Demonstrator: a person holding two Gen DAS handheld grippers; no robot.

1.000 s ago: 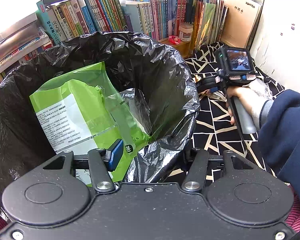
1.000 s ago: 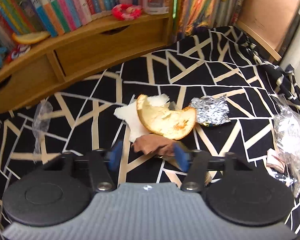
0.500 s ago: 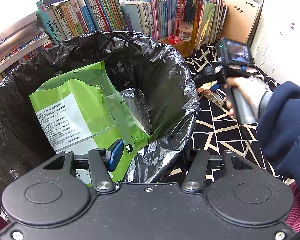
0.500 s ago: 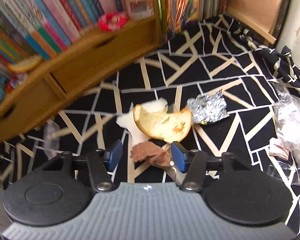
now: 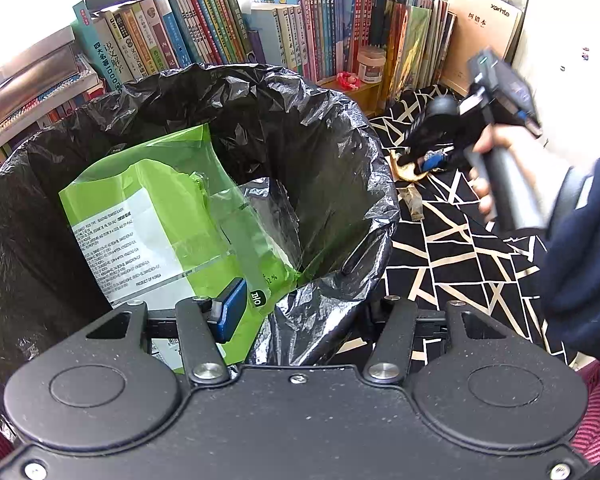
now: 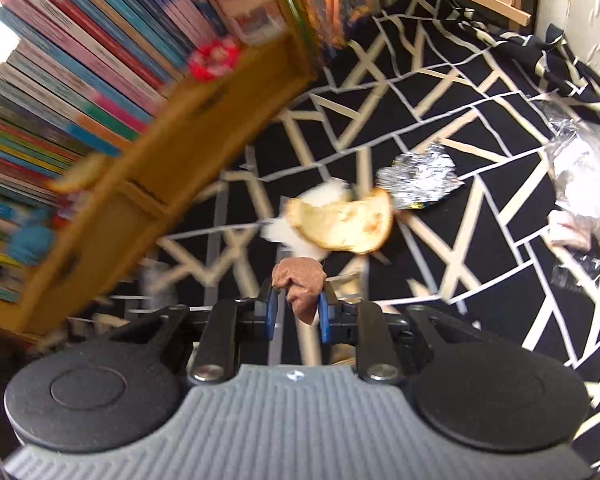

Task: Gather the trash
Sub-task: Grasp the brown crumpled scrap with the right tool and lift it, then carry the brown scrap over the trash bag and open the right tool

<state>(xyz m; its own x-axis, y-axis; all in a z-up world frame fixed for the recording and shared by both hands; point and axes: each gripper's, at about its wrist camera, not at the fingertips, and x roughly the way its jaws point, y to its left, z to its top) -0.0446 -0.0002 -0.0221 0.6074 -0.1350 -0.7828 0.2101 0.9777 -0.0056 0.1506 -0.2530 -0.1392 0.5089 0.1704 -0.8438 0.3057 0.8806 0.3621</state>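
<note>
**Right claw clenched on brown scrap, lifted off the patterned cloth**

Closed now where a second ago its blue pads stood wide apart, the right claw point(image 6: 296, 312) pinches a crumpled brown scrap point(image 6: 300, 284) between them, and the whole view has tilted and blurred as the claw rises. Just beyond the scrap, at 12 o'clock, a piece of orange peel point(image 6: 342, 224) lies over a bit of white tissue point(image 6: 276, 234) on the black cloth with cream lines point(image 6: 480, 208). At 1 o'clock from the peel sits a crumpled foil ball point(image 6: 420, 180); at 3 o'clock, near the frame edge, lies clear plastic wrap point(image 6: 588, 184). A wooden shelf point(image 6: 172, 176) with books point(image 6: 80, 60) runs across 10 o'clock.

The left claw point(image 5: 300, 308) is spread open, straddling the near rim of a bin lined with a black bag point(image 5: 332, 160); its left blue pad point(image 5: 230, 310) is inside the bin against a green snack packet point(image 5: 160, 216) that leans in the bag, while the other finger is hidden behind the liner. At 2 o'clock in this view the person's hand point(image 5: 488, 168) grips the right claw's handle, dark blue sleeve point(image 5: 580, 248) at 3 o'clock, above the patterned cloth.
</note>
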